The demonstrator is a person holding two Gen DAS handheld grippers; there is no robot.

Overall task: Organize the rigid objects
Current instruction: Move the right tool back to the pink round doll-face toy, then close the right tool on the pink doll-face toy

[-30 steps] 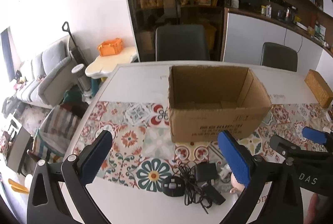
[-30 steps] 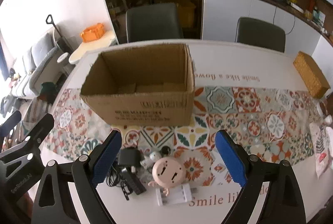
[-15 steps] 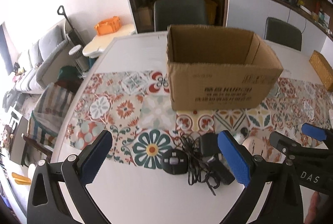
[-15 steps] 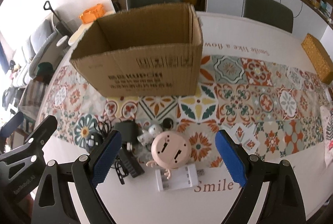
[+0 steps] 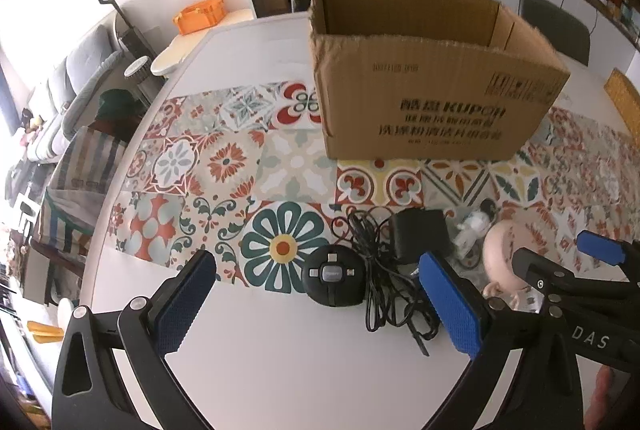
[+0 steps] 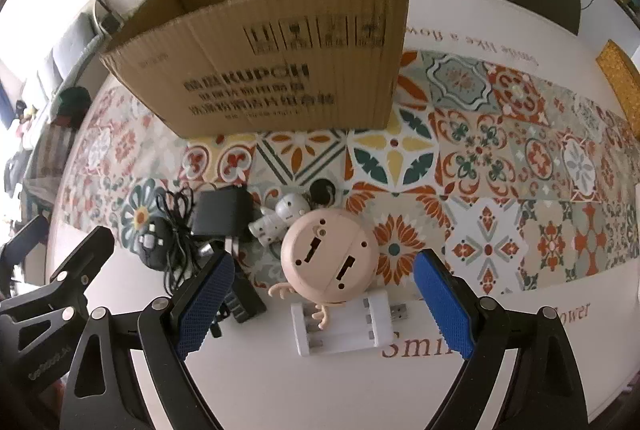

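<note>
2 gaping hand-held grippers [image 5: 316, 292] [image 6: 324, 302] above gadgets [image 6: 330, 262]

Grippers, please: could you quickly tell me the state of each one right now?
Left gripper: open, holding nothing, above the round black controller.
Right gripper: open, holding nothing, above the pink round gadget.

From my wrist views the cardboard box [image 6: 276, 70] hides its own floor, its printed text blurs, the pink round gadget [image 5: 498, 250] sits half behind the right gripper [image 5: 560, 270], and shelf items are too small to tell.
</note>
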